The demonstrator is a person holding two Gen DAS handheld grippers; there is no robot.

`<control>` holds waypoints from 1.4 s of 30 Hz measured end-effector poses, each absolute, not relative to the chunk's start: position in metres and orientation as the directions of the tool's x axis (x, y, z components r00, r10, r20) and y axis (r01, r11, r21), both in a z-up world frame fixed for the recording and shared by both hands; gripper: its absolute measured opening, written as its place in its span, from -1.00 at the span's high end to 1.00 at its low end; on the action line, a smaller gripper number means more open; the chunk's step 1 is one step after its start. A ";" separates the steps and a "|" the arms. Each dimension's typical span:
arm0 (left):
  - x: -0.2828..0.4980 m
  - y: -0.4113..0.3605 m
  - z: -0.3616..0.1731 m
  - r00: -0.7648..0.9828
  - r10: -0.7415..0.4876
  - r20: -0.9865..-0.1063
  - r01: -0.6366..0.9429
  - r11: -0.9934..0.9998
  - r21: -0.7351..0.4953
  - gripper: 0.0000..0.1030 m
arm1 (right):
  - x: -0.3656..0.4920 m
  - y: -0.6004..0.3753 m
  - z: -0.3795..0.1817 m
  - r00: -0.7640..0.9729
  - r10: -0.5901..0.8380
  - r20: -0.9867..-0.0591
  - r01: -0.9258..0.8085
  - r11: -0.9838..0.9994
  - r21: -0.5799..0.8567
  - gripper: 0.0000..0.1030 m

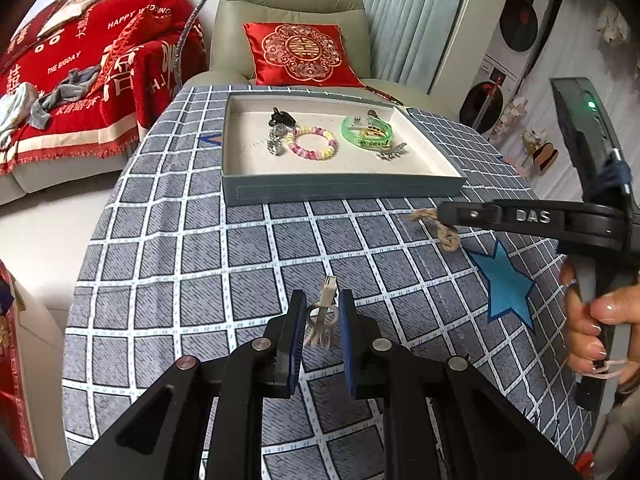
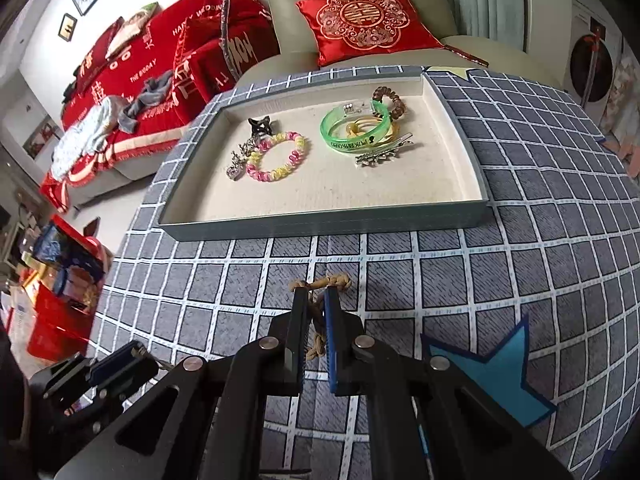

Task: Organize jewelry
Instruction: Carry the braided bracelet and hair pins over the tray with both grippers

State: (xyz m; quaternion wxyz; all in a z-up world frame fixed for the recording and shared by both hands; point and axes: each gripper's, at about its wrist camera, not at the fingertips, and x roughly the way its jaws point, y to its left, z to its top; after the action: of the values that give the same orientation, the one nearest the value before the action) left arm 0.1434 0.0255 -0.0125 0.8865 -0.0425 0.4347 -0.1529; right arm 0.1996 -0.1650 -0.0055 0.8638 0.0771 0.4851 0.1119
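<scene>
The left claw (image 1: 322, 312) is spread a little, and a small pale hair clip (image 1: 323, 312) with a ring and frayed threads sits between its blue pads (image 1: 295, 340). The pads look close to the clip, but it is hard to tell if they touch it. The clip is near the front of the table, over the gray cloth with white squares (image 1: 200, 264).

The right claw (image 2: 316, 312) is almost pressed together and pinches a tan rope bracelet (image 2: 320, 284). The rope is knotted and bumpy, and its loop pokes out past the tips. It is just in front of the tray.

The gray-blue tray (image 2: 320, 224) sits at the back of the table. Inside on the left are a black clip (image 2: 262, 126), a silver charm (image 2: 239, 158) and a pink and yellow bead bracelet (image 2: 278, 156). On the right are a green bangle (image 2: 354, 130), a brown bead bracelet (image 2: 390, 100) and a silver leaf clip (image 2: 384, 154). The front half of the tray floor is bare, and so is the middle gap. A blue star (image 2: 492, 368) is on the cloth at the right, near the table edge.
</scene>
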 end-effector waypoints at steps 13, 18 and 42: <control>0.149 0.023 -0.001 0.577 -0.326 -0.749 0.249 0.943 -0.219 0.40 | 0.190 -0.178 0.007 0.528 0.303 -0.793 -0.119 0.951 0.284 0.86; 0.157 0.020 0.010 0.594 -0.337 -0.731 0.262 0.940 -0.220 0.40 | 0.190 -0.181 0.017 0.544 0.309 -0.780 -0.126 0.949 0.288 0.86; 0.168 0.047 0.005 0.610 -0.305 -0.731 0.205 0.952 -0.227 0.40 | 0.198 -0.097 -0.042 0.444 0.174 -0.879 -0.306 0.951 0.033 0.87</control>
State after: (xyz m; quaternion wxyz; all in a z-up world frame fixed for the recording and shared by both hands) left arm 0.1680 0.0473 0.0048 0.8952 -0.0602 0.4179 -0.1425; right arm 0.1980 -0.0974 -0.0423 0.8471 -0.0654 0.5080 0.1417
